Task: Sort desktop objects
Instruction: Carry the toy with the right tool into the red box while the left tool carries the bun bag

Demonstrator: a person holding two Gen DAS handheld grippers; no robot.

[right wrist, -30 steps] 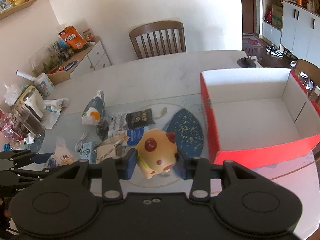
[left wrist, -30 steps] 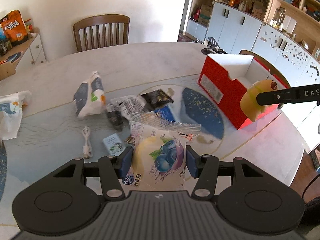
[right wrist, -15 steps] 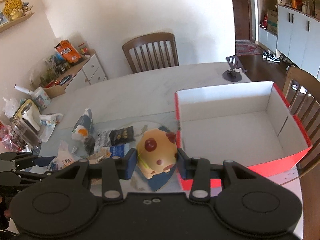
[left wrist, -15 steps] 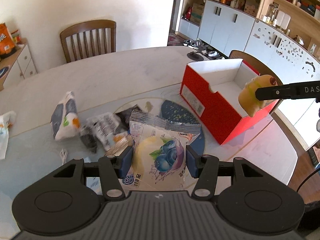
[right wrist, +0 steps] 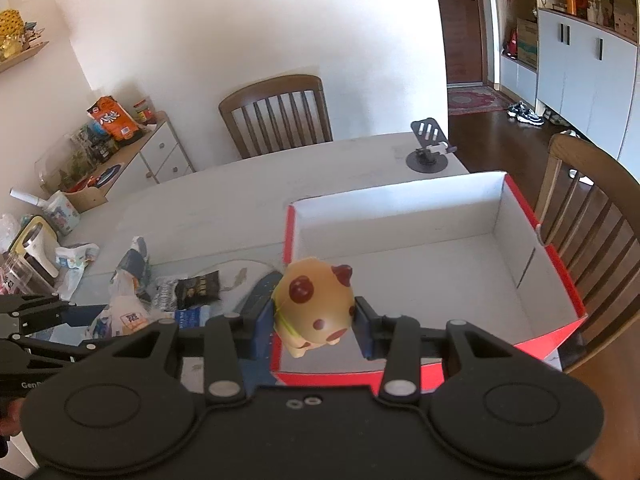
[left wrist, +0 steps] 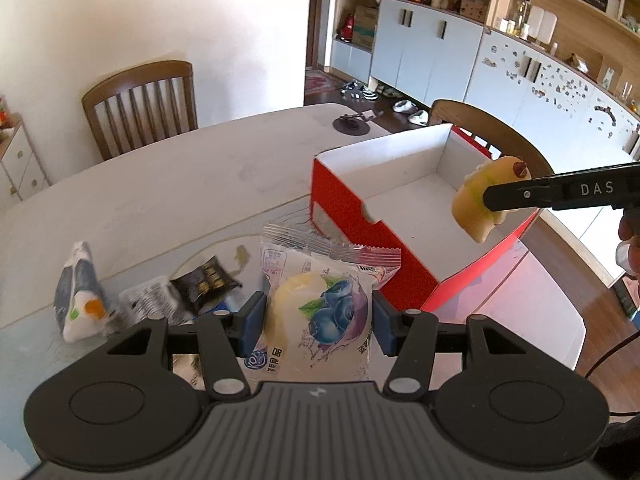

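My left gripper is shut on a clear blueberry snack packet and holds it above the table, left of the red box. My right gripper is shut on a yellow spotted toy animal and holds it over the near left corner of the open red box. The toy also shows in the left wrist view, over the box's near right side. The box's white inside looks empty.
Loose packets lie on the table left of the box: a black sachet, a grey-white bag, a crinkled packet. A phone stand sits at the table's far end. Wooden chairs stand behind and right.
Both grippers have moved right toward the red box, each still holding its object. The toy now hangs over the box instead of in front of its left wall.
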